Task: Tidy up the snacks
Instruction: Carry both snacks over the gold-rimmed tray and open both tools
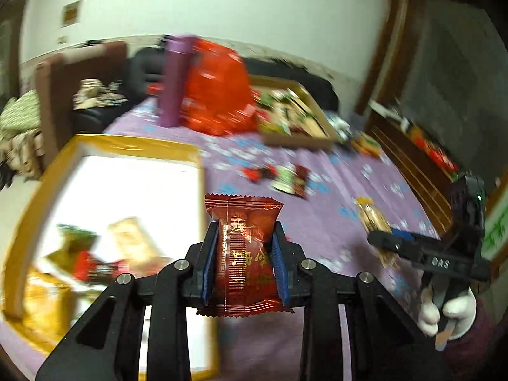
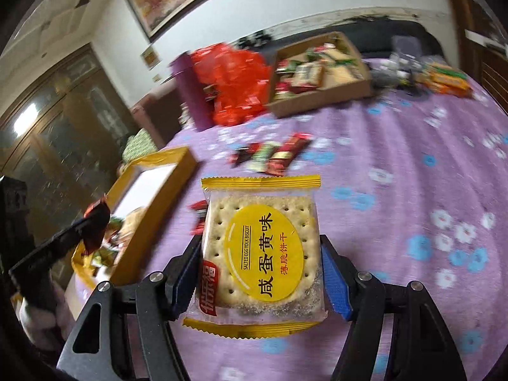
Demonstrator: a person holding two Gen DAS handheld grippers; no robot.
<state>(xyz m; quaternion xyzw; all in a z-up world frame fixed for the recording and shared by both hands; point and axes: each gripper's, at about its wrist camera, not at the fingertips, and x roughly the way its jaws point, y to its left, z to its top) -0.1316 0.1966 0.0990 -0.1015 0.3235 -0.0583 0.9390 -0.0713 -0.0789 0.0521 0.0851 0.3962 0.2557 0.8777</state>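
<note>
My left gripper (image 1: 244, 250) is shut on a red snack packet (image 1: 244, 254), held above the right edge of the yellow-rimmed white box (image 1: 133, 147). My right gripper (image 2: 262, 254) is shut on a yellow salted egg yolk biscuit packet (image 2: 260, 247), held above the purple tablecloth (image 2: 397, 190). The right gripper also shows in the left wrist view (image 1: 381, 238), at the right, gripping the biscuit packet (image 1: 370, 219). The left gripper with its red packet (image 2: 96, 222) shows at the left of the right wrist view, over the yellow box (image 2: 158, 197). Several snacks (image 1: 95, 254) lie in the box.
A small pile of loose snack packets (image 2: 273, 155) lies mid-table. A cardboard box of snacks (image 2: 317, 73), a red bag (image 2: 235, 82) and a purple bottle (image 1: 174, 79) stand at the far side. More packets (image 2: 444, 79) lie at the far right. A sofa (image 1: 95, 73) stands behind.
</note>
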